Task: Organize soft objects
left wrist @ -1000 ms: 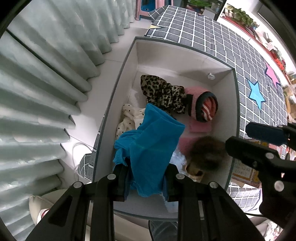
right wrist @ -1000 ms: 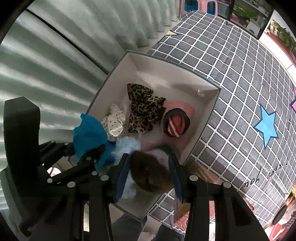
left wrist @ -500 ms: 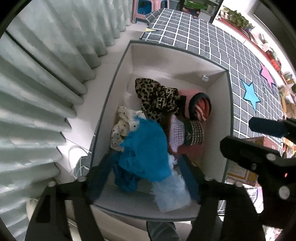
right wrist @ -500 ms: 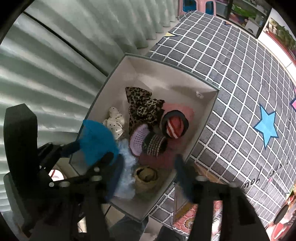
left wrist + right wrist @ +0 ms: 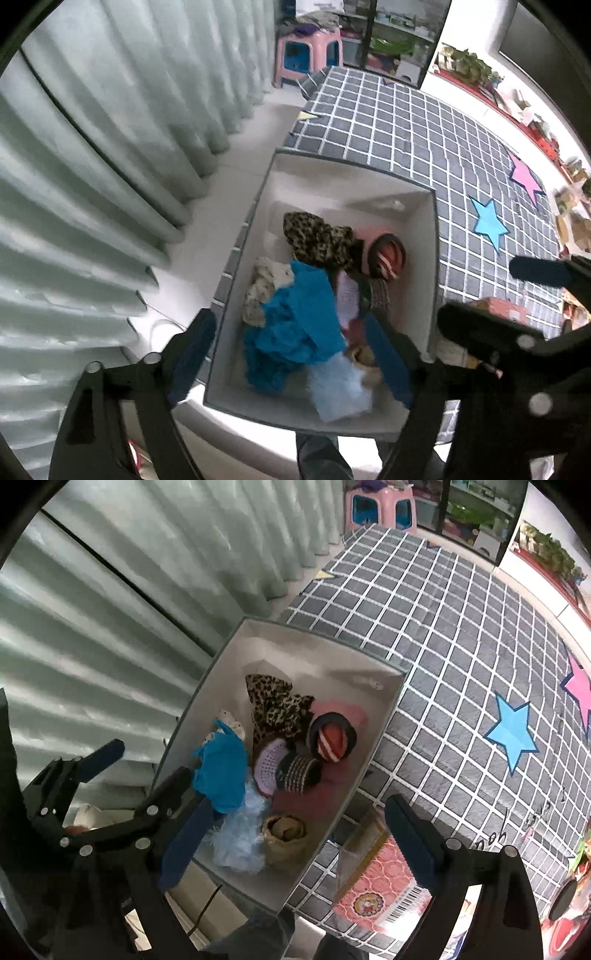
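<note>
A white box (image 5: 434,236) (image 5: 384,705) stands on the floor with several soft things in it. Among them are a blue cloth (image 5: 295,325) (image 5: 221,771), a leopard-print cloth (image 5: 317,240) (image 5: 277,705), a red striped hat (image 5: 388,254) (image 5: 332,738), knitted caps (image 5: 288,768), pale blue fluff (image 5: 340,387) (image 5: 240,830) and a tan furry piece (image 5: 284,830). My left gripper (image 5: 291,358) (image 5: 147,771) hovers above the blue cloth, its jaws opening, pressing on nothing. My right gripper (image 5: 301,838) (image 5: 509,299) hangs over the box's near right corner, jaws also opening, with nothing held.
Pale green curtains (image 5: 110,166) hang to the left of the box. A grey grid mat (image 5: 461,664) with star patches (image 5: 511,734) spreads to the right. A red patterned packet (image 5: 376,882) lies by the box's near corner, and a pink stool (image 5: 306,55) stands far back.
The left gripper let go of the blue cloth and the right let go of the brown furry piece; both now lie in the box. Both grippers opened wide and rose.
</note>
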`<state>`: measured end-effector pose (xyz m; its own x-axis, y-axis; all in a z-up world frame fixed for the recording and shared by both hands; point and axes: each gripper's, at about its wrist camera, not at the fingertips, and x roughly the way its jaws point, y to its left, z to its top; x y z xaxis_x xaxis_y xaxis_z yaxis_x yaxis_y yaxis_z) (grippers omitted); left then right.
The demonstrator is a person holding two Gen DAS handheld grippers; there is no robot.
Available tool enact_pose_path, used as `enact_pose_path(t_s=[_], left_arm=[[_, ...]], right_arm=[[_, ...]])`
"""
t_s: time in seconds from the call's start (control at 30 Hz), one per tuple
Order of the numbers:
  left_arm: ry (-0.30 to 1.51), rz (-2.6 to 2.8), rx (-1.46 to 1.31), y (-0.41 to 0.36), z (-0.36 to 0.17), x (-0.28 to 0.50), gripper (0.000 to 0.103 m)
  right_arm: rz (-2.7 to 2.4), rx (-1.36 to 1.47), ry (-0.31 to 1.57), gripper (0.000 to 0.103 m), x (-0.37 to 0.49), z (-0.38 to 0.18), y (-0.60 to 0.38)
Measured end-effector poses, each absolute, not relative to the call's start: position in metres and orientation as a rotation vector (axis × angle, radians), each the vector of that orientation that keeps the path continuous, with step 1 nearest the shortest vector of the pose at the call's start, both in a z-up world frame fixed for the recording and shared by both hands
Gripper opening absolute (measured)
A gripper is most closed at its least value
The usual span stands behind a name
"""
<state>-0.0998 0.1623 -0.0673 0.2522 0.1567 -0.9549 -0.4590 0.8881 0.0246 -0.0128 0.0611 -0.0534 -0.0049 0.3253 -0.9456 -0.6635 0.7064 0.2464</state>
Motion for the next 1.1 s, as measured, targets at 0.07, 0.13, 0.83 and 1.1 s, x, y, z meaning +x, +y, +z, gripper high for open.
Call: enact_pose_path(t_s=[0.07,0.13,0.83,1.1], left_arm=[[1.247,0.416,-0.27,0.158,-0.062,-0.102,0.094],[1.246,0.404,-0.267,0.154,-0.056,-0.105,0.099],[1.231,0.443,-0.238,0.145,-0.033,-0.127,0.1],[1.224,0.441,-0.236,0.144,-0.031,-0.129,0.1]], right_arm=[[0.805,-0.308,1.355,0.103,-0.015,-0.046,0.06],[0.815,-0.318,1.34,0.103,-0.018,-0.039,0.062],[0.813,-0.383,1.303,0.103,-0.038,-0.016,0.067],[0.812,-0.384,1.303,0.103,-0.039,-0.016,0.068]])
